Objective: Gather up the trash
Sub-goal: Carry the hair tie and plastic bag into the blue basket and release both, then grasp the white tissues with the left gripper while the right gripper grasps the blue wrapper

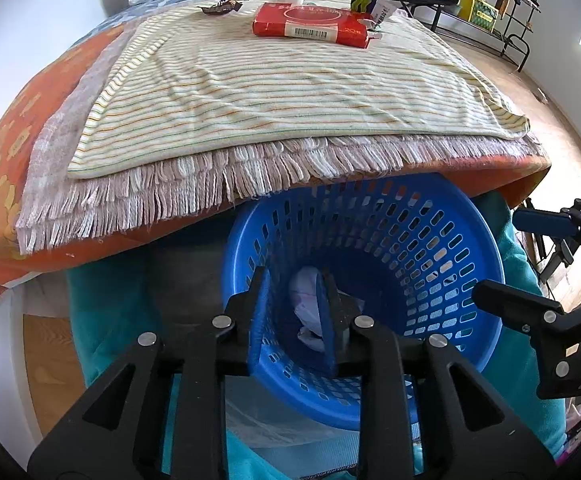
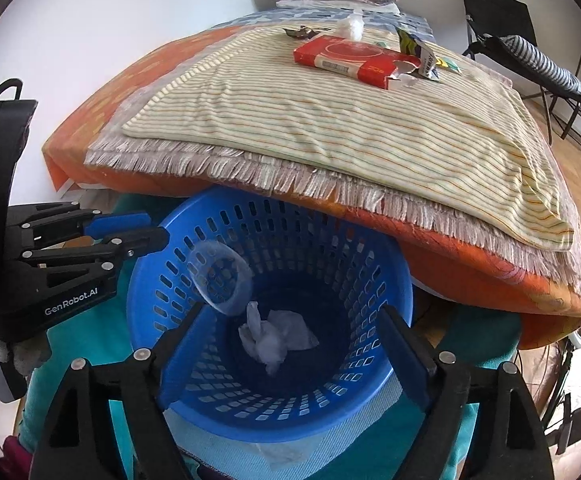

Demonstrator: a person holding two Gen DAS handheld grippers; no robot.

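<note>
While both grippers hang apart and empty over the blue basket (image 2: 370,280), the far red carton (image 2: 354,62) looks light, stiff; pinch its long sides

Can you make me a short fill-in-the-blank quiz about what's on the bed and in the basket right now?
1. The perforated basket under the bed's edge is coloured ____.
2. The crumpled tissue lies ____ the basket.
3. The red box rests on the ____ cloth.
4. A clear round lid is above the basket's floor, and the right gripper is ____.

Missing words: blue; inside; striped; open
</note>
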